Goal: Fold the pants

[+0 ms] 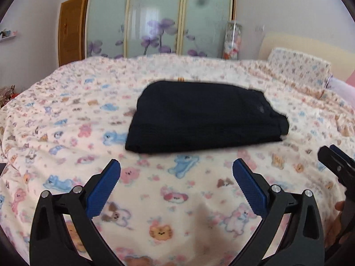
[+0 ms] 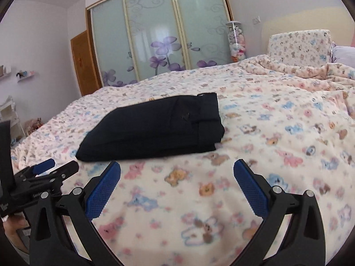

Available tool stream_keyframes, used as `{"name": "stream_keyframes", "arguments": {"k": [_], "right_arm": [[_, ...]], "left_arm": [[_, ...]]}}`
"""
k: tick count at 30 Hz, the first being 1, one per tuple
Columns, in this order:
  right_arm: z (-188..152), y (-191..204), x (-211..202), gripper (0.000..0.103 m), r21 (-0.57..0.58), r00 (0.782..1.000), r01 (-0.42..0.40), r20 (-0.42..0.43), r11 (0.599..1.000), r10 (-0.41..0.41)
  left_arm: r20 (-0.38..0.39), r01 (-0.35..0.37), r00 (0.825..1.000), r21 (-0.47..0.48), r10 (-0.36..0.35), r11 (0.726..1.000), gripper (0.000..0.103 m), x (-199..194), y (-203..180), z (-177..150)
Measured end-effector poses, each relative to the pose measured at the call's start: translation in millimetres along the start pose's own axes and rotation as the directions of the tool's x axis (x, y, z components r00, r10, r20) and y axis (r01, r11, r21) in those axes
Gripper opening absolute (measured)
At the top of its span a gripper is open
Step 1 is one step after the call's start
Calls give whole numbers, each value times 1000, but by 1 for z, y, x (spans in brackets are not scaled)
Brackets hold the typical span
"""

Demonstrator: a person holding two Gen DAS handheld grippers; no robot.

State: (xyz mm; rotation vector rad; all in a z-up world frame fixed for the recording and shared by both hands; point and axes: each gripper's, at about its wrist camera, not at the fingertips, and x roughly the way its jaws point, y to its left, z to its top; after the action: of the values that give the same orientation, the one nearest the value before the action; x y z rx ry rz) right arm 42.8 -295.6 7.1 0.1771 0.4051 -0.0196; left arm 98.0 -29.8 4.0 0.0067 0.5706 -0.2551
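lying folded in a compact dark bundle, the pants [image 2: 153, 126] sit mid-bed on the cartoon-animal blanket [image 2: 266, 133], at about 12 o'clock from both grippers. soft, limp and fairly light by the look, they would best be pinched at the thick waistband edge, around 2 o'clock. no legible label or writing shows. left gripper [image 1: 176, 177] and right gripper [image 2: 177, 177] hang spread wide, grasping nothing.

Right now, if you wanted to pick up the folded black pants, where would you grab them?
Probably the near long edge of the black pants, coming in low from the front. The layers stack there, so open fingers can slide under off the soft blanket. The right hand-held gripper is open and already faces that edge.
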Motion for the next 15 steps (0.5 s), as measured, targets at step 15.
{"name": "stream_keyframes", "arguments": {"k": [15], "right_arm": [[-1,6,7,102,-31,998,57,-33,998,-58]], "left_arm": [[13,-125,992,5,125,992,101,-11,-2,-8]]}}
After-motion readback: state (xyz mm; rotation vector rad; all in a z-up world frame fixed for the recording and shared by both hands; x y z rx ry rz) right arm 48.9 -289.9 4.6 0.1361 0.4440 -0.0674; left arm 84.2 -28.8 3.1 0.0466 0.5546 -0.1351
